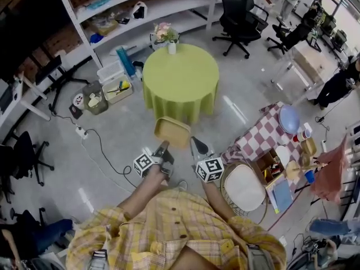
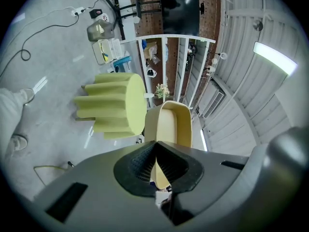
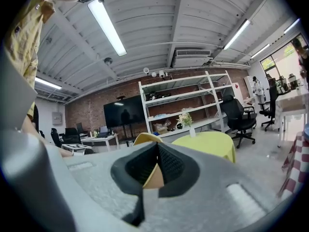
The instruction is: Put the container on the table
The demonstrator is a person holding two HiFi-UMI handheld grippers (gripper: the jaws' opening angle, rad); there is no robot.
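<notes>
Green table (image 1: 180, 77) ahead, container (image 1: 172, 131) pinched by left tongs (image 1: 163, 147), right tongs (image 1: 196, 145)

floor (image 1: 247, 89) grey | brick wall (image 3: 87, 111) | white shelving (image 1: 140, 10) | black office chairs (image 1: 239, 16)

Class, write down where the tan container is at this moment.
At the head view's centre, the container hangs above the floor, its near rim clamped by the left tool and right tool, just short of the round green table.

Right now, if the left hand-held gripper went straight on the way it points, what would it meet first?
Beyond the container it grips, probably the green round table, though depth is unclear.
</notes>
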